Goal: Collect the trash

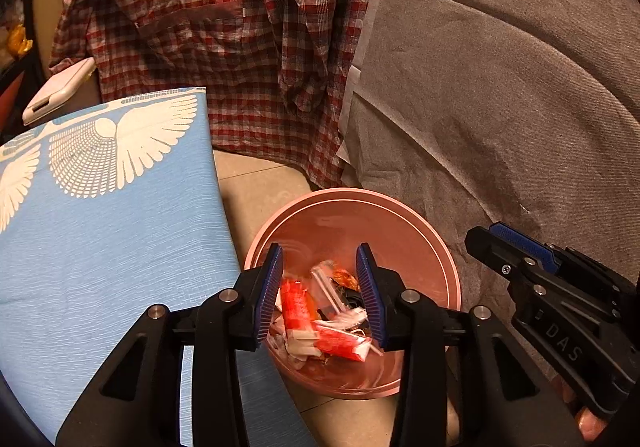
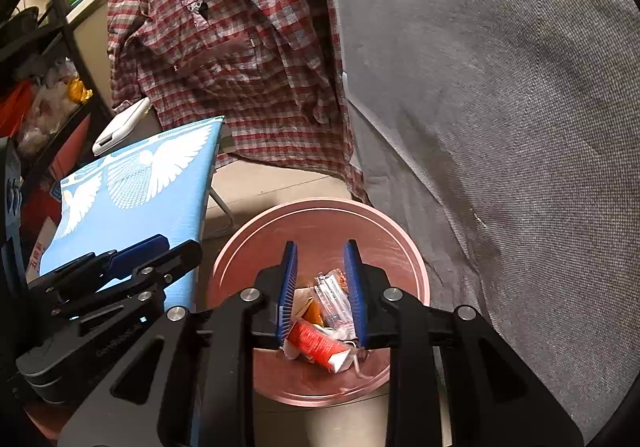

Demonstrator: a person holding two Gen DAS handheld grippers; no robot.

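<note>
Both grippers hung over the pink bin point(image 1: 424, 243), which stood on the pale tiled floor point(image 1: 256, 183) between the blue ironing board point(image 1: 100, 239) and the grey fabric cover point(image 1: 500, 87).

Left gripper point(image 1: 320, 287): jaws stood parted at a moderate gap, nothing between the blue pads point(image 1: 270, 291). The red-and-white wrappers seen in the gap lay lower, inside the bin, not pinched.

Right gripper point(image 2: 320, 287): jaws likewise apart, somewhat narrower, pads bare. In the left wrist view the right gripper point(image 1: 516, 243) showed from the side at the right edge, over the grey cover just beside the bin rim; from that angle its gap could not be read.

Trash point(image 2: 320, 343): a heap at the bin bottom. It held a red carton with white ends point(image 2: 318, 341), clear plastic wrappers point(image 2: 332, 303) and orange scraps. The left view showed red-and-white packets point(image 1: 294, 307) in the same heap; whether one of these was the same carton I could not tell, as that frame was slightly blurred.

Surroundings: a red checked shirt point(image 1: 224, 27) with an embroidered cartoon patch hung behind the bin, its hem reaching toward the floor. A white boxy device point(image 1: 60, 89) sat near the far end of the ironing board. The board cover bore a white wing pattern. Cluttered shelving point(image 2: 44, 87) stood at the left in the right wrist view.
</note>
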